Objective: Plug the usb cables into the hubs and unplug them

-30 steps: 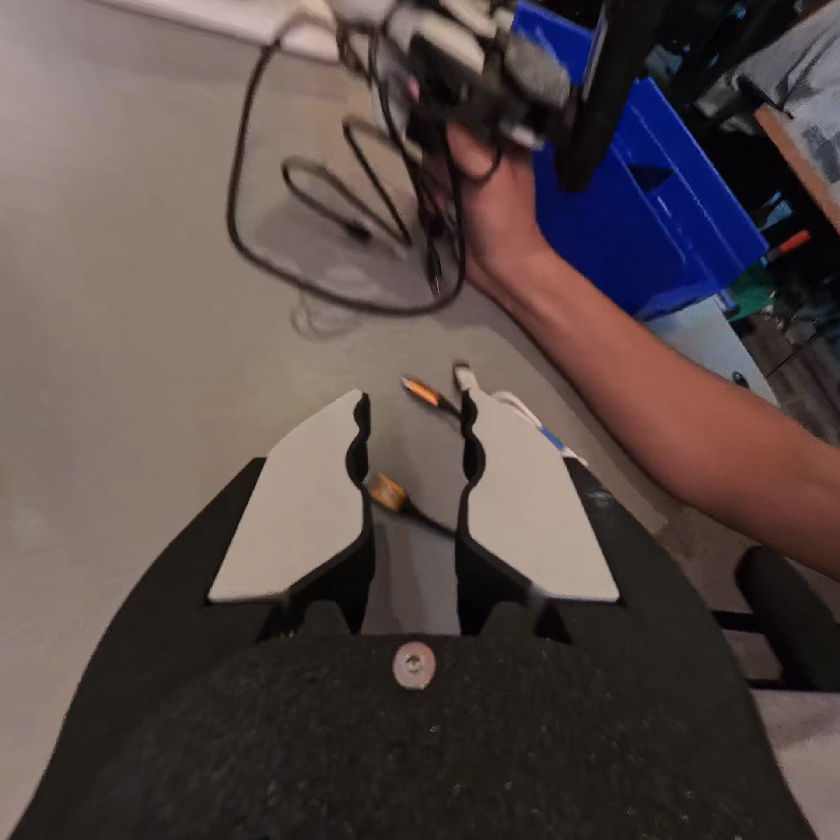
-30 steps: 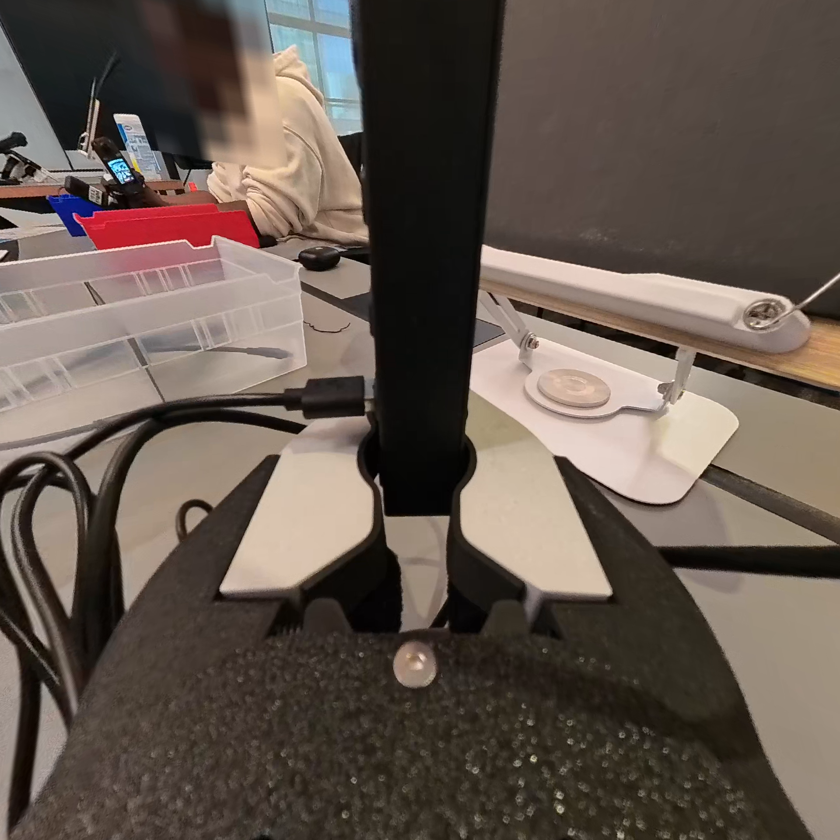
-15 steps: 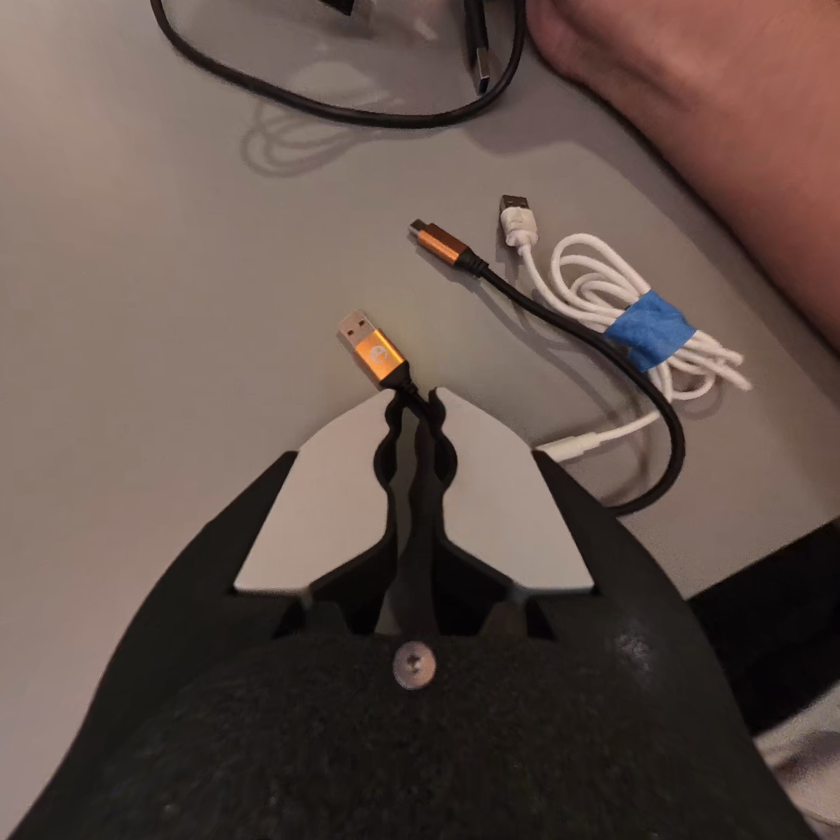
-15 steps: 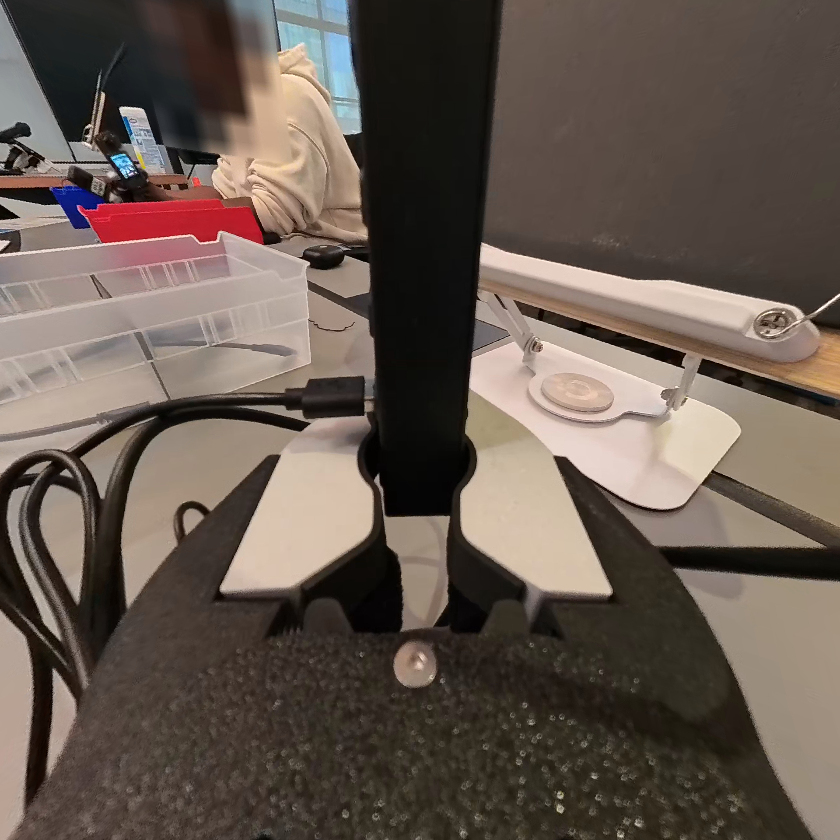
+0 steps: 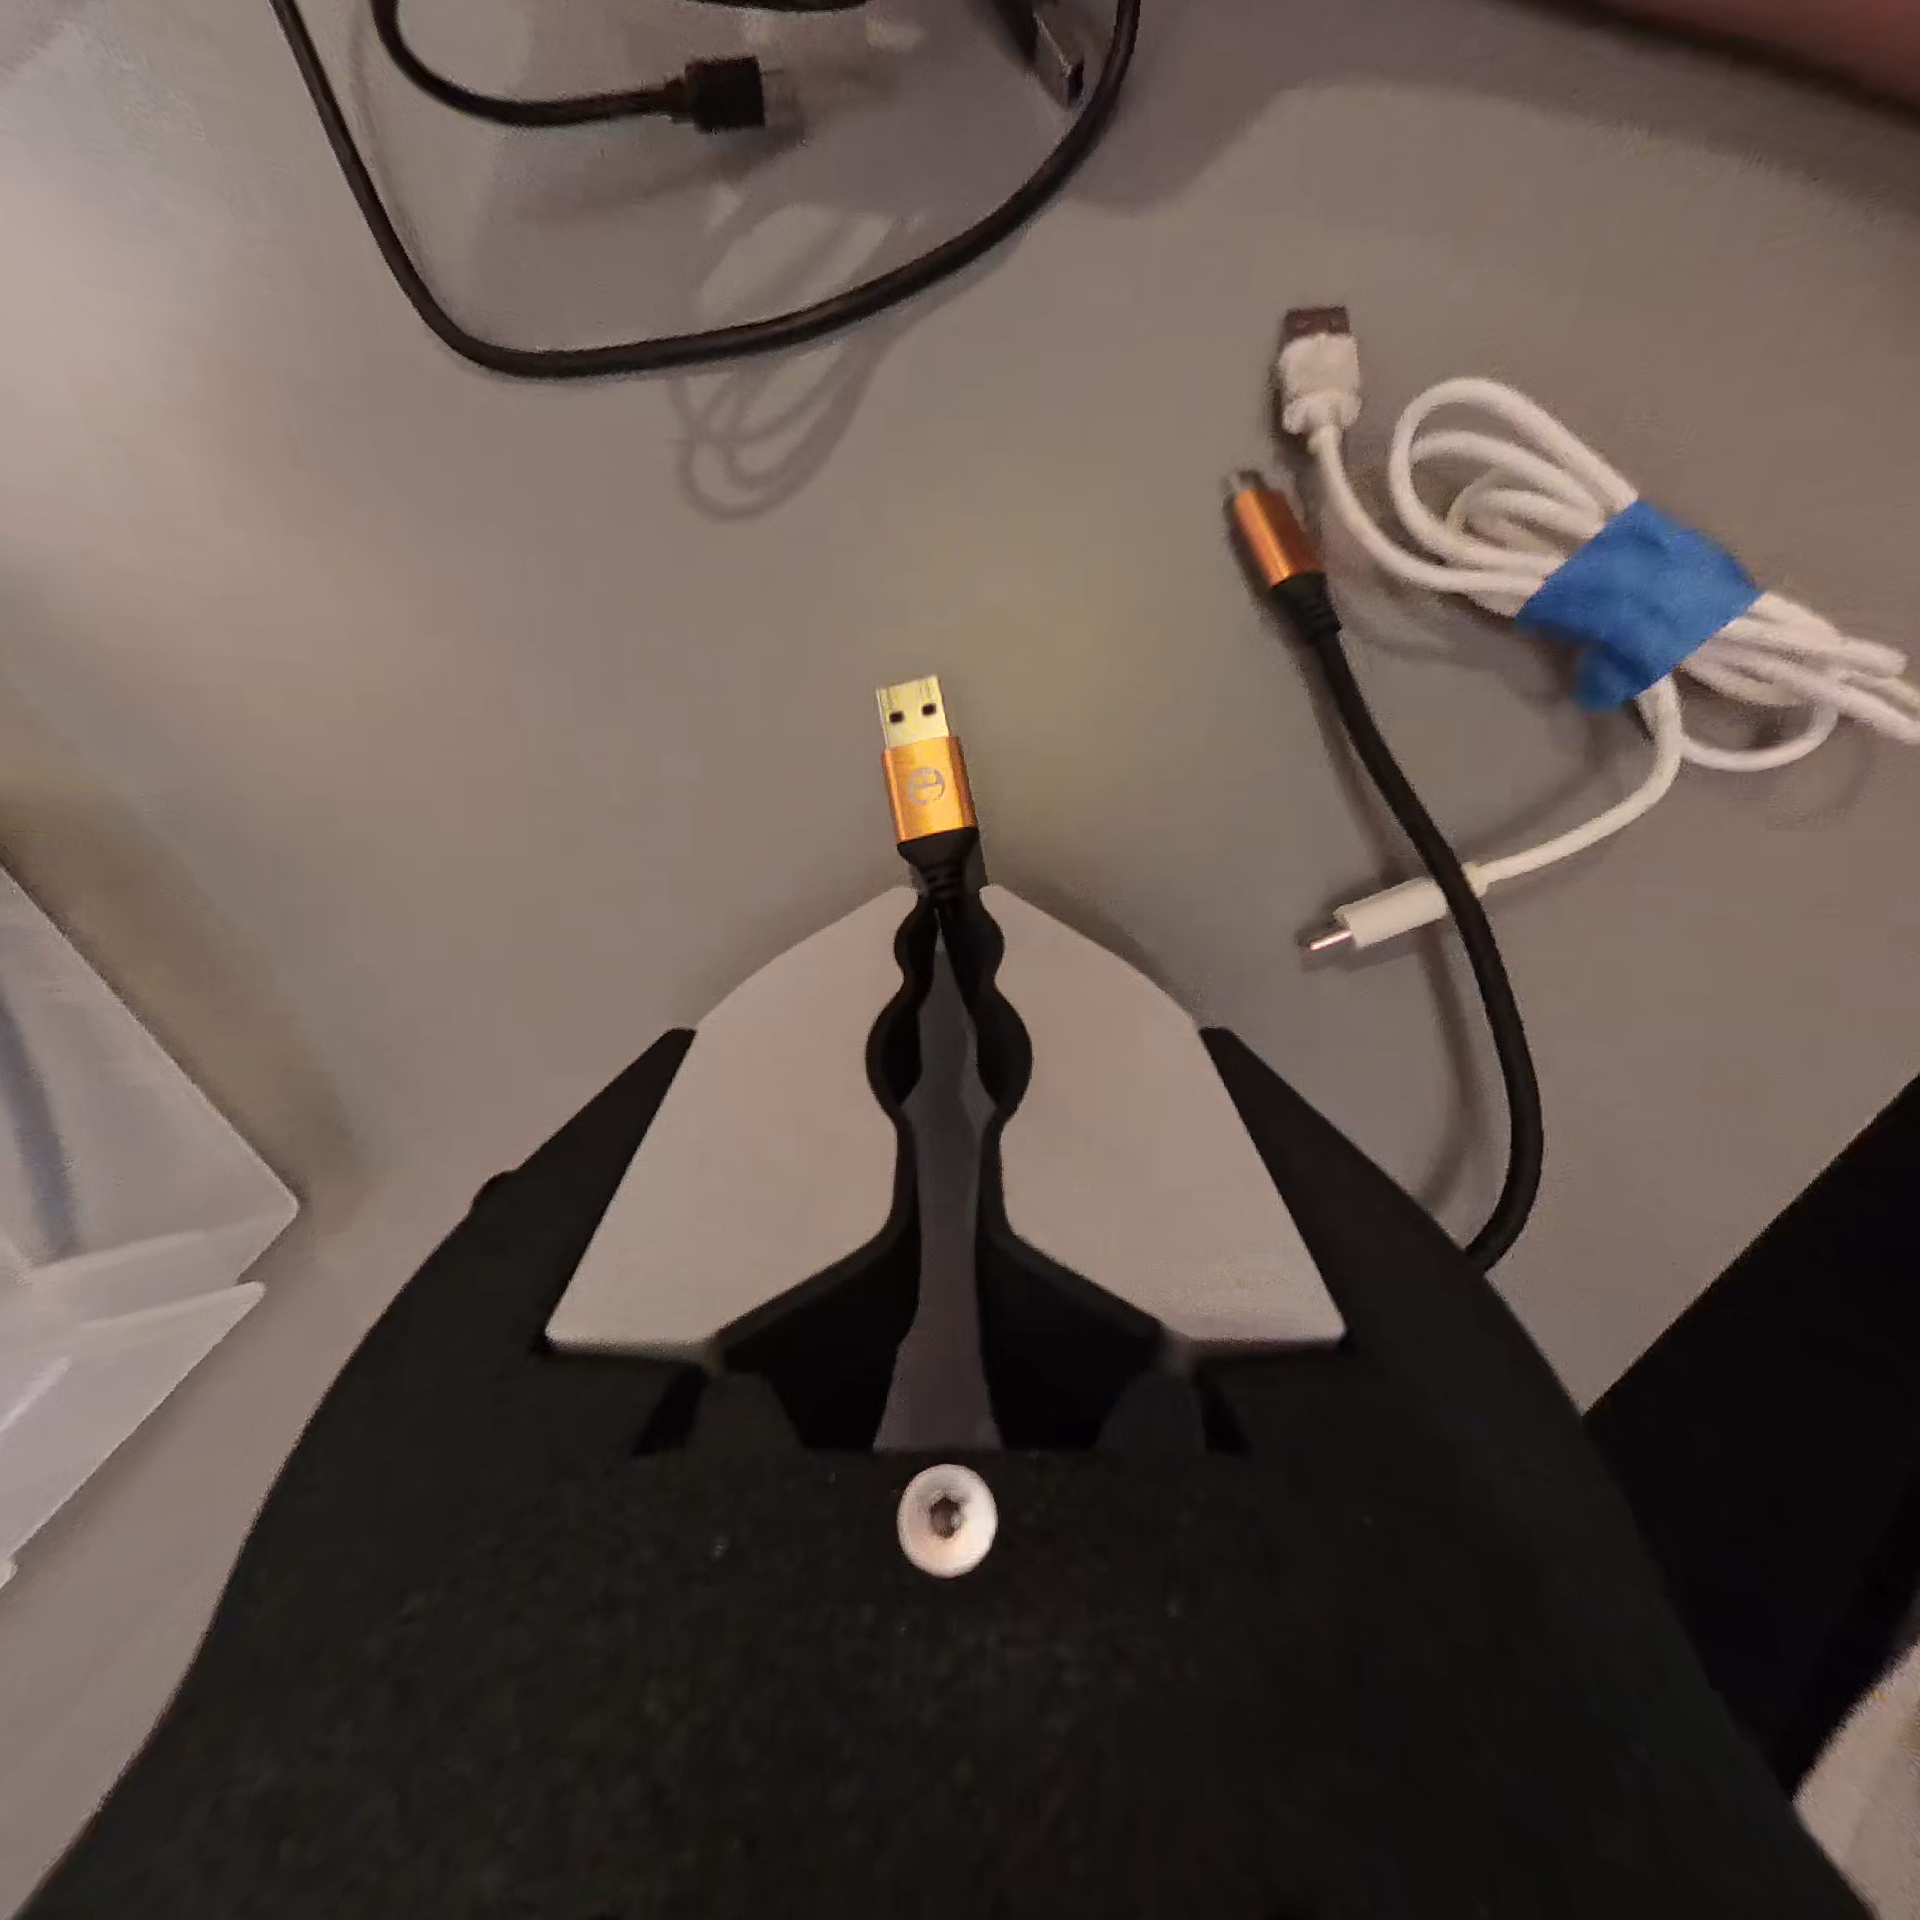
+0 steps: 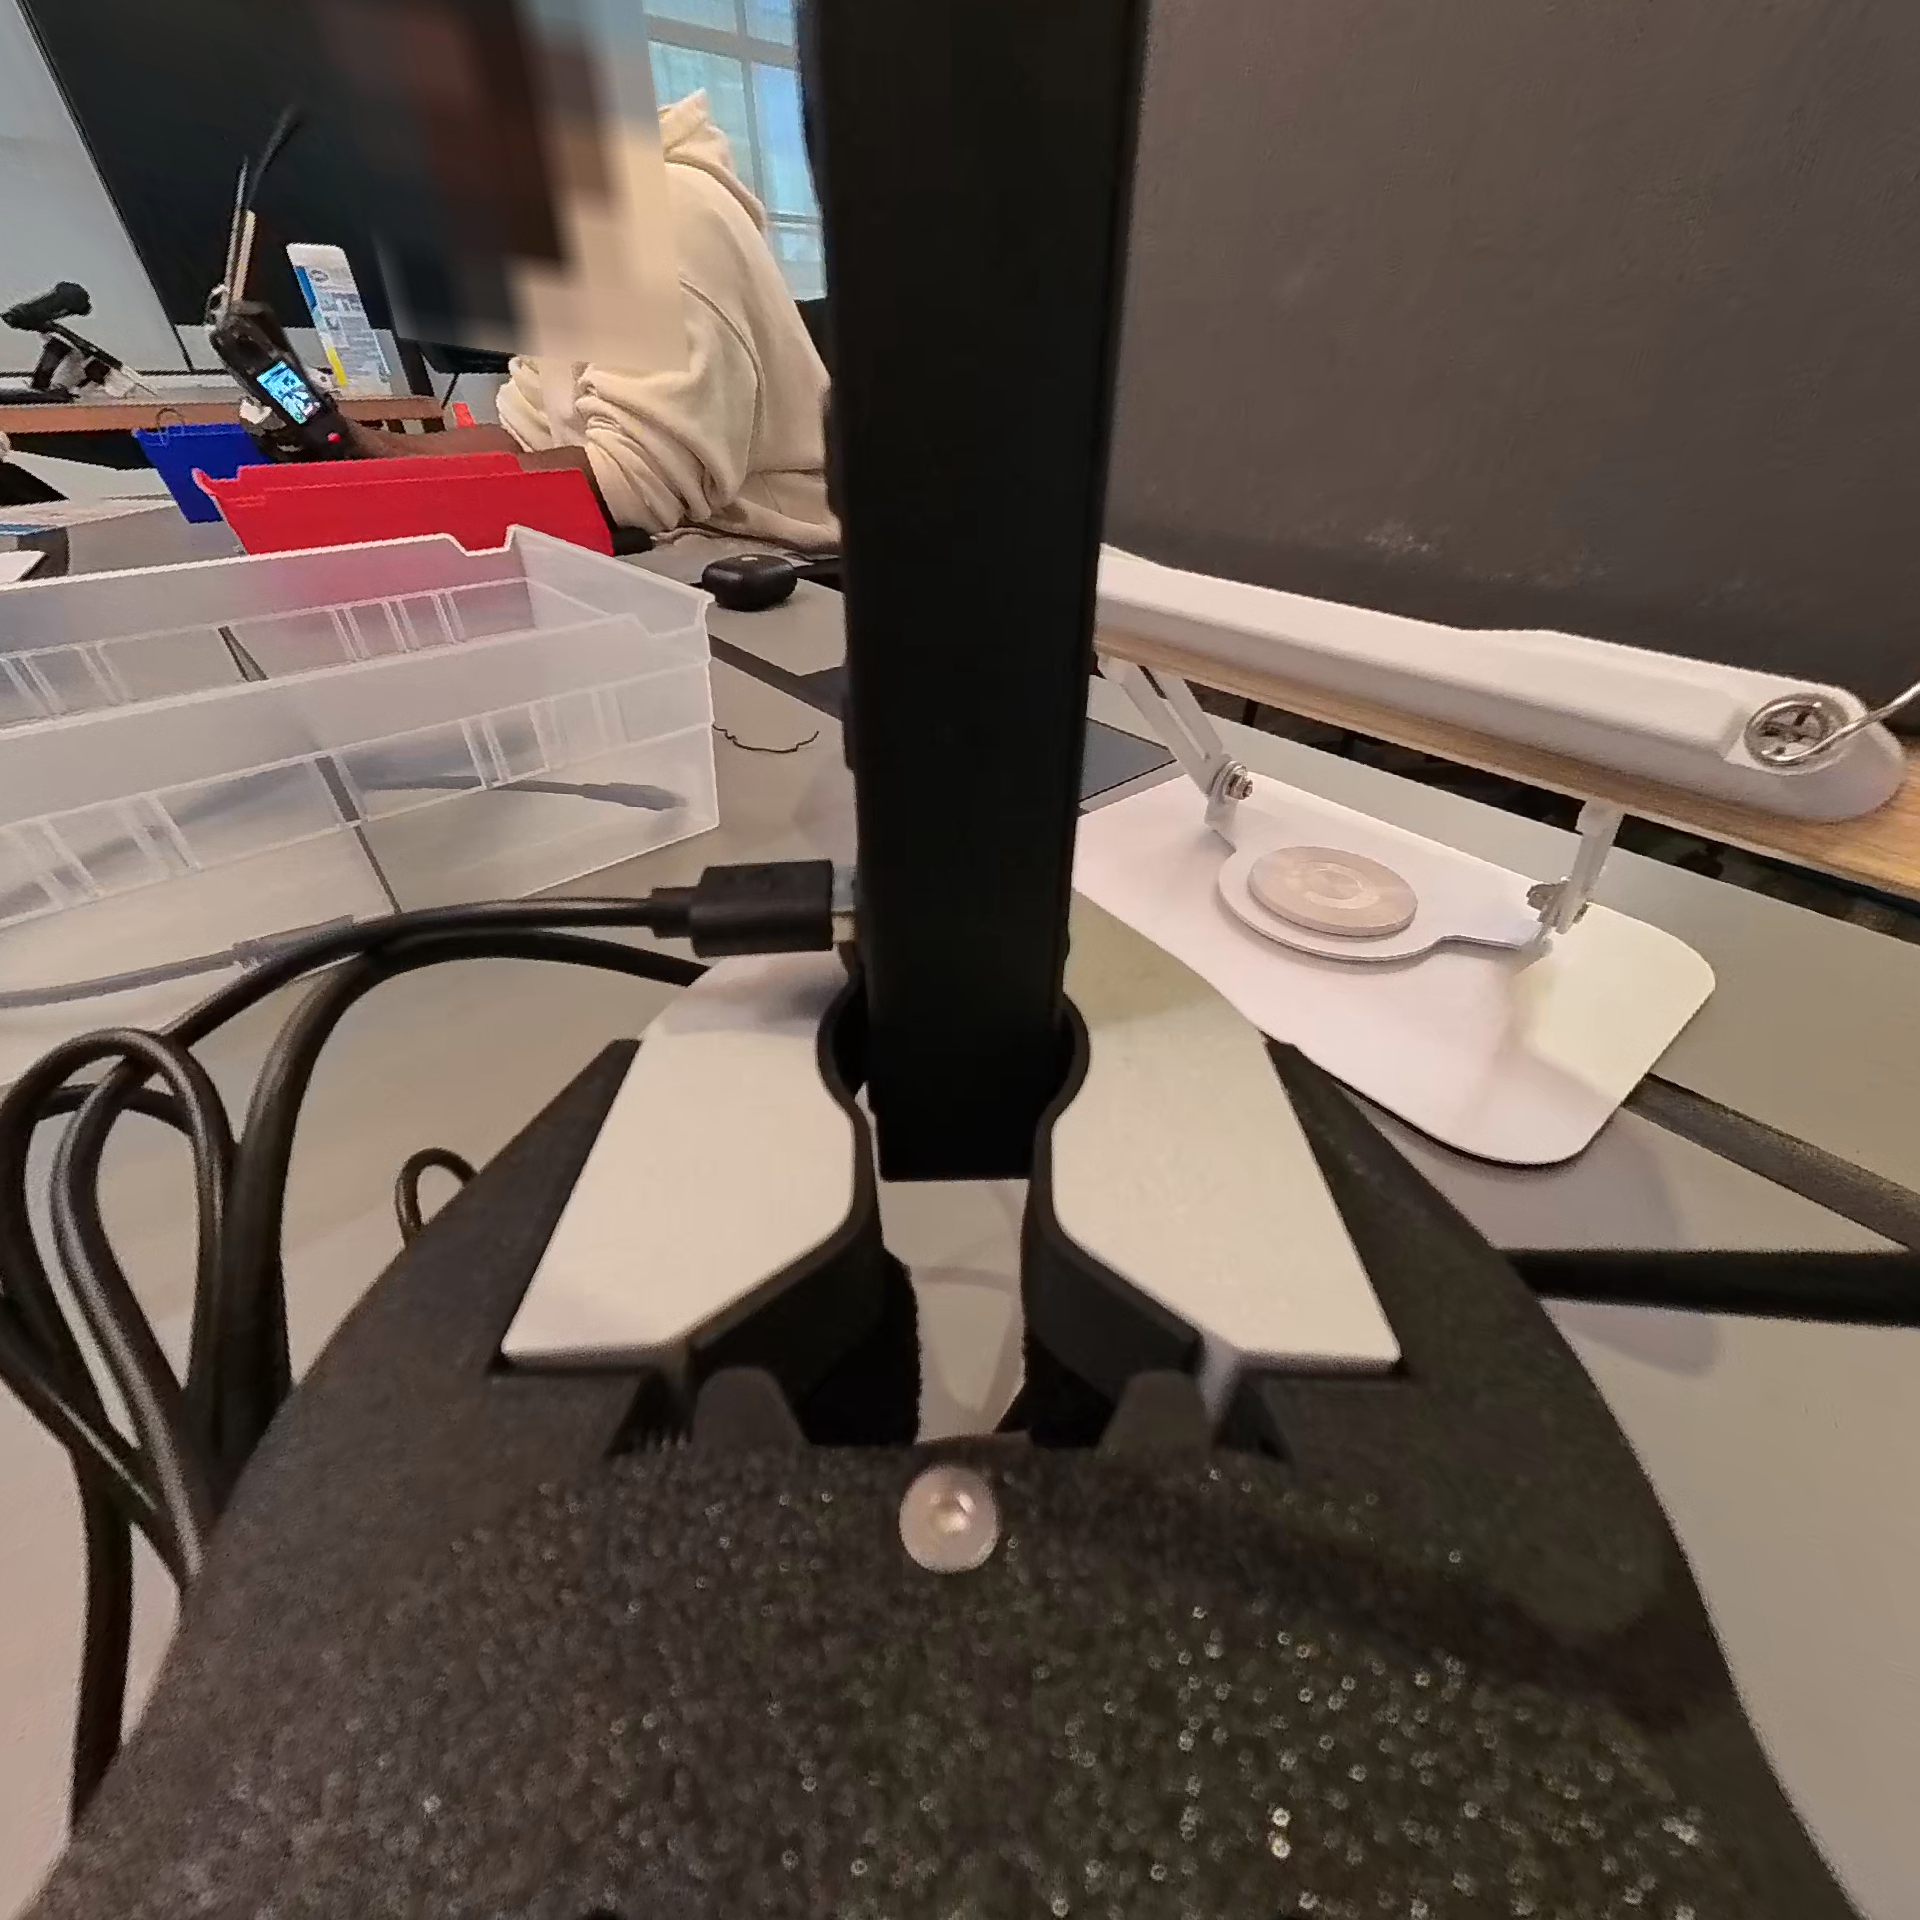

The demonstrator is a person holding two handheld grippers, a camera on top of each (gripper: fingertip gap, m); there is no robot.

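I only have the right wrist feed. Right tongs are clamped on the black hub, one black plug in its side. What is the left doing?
Observer: The left tongs are shut on the black cable just behind an orange USB-A plug, plug pointing forward, away from the tongs.
Operator: Is that plug near the hub yet?
Observer: No hub shows in the left view; the plug hangs over bare grey table.
Operator: Anything else loose to plug in?
Observer: Yes, to the right on the table lies a coiled white cable bound with blue tape, its USB-A end free.
Operator: And the orange cable's other end?
Observer: Its small orange connector lies on the table beside the white plug.
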